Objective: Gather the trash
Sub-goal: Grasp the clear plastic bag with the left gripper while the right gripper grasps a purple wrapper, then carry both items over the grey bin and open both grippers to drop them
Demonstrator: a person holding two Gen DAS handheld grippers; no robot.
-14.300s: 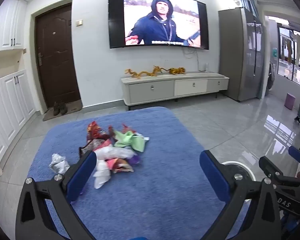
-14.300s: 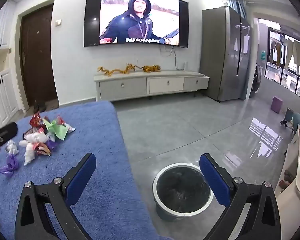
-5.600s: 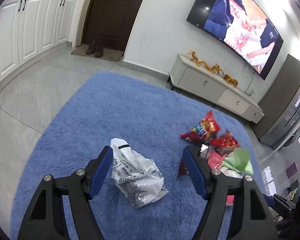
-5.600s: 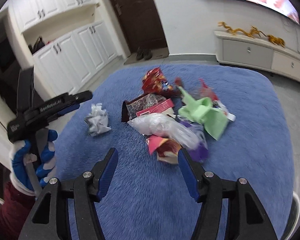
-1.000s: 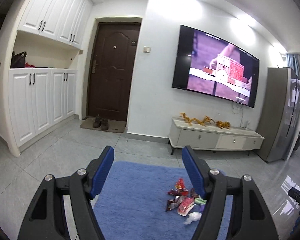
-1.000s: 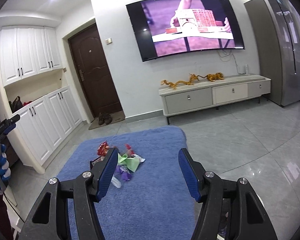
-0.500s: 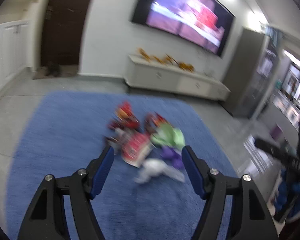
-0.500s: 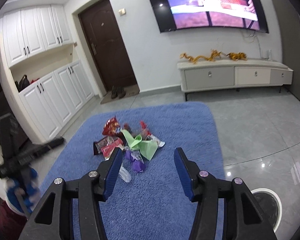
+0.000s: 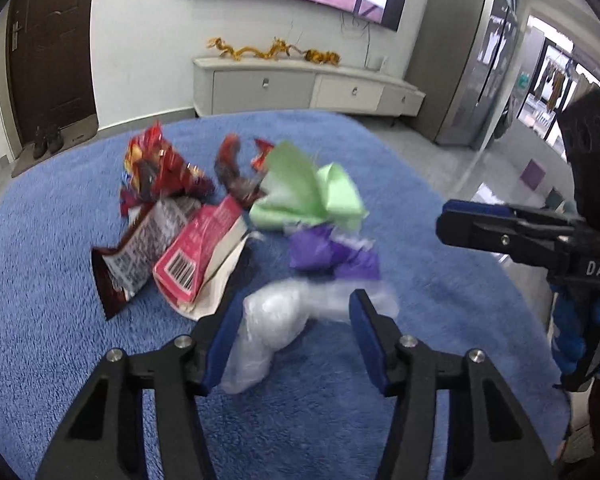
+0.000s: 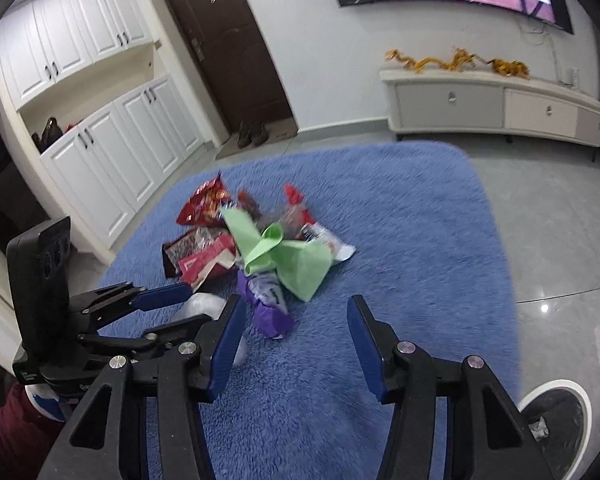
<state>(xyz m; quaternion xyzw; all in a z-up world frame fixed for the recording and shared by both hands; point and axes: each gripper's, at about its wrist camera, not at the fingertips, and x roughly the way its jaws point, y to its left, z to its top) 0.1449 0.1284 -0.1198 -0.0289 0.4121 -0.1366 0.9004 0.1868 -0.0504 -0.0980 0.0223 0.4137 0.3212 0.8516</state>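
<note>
Blue rug (image 9: 52,320): crumpled colourful wrappers (image 9: 204,248).

Both grippers, left gripper (image 9: 292,338) and right gripper (image 10: 294,340), have black frames, silver screws, blue fingers (image 9: 364,336); one reads "DAS"; dark red sleeve (image 10: 4,436).

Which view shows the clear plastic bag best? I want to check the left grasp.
The left wrist view: the clear plastic bag lies between the open left gripper fingers, unobstructed though blurred. In the right wrist view, only a pale piece peeks out behind the left gripper.
</note>
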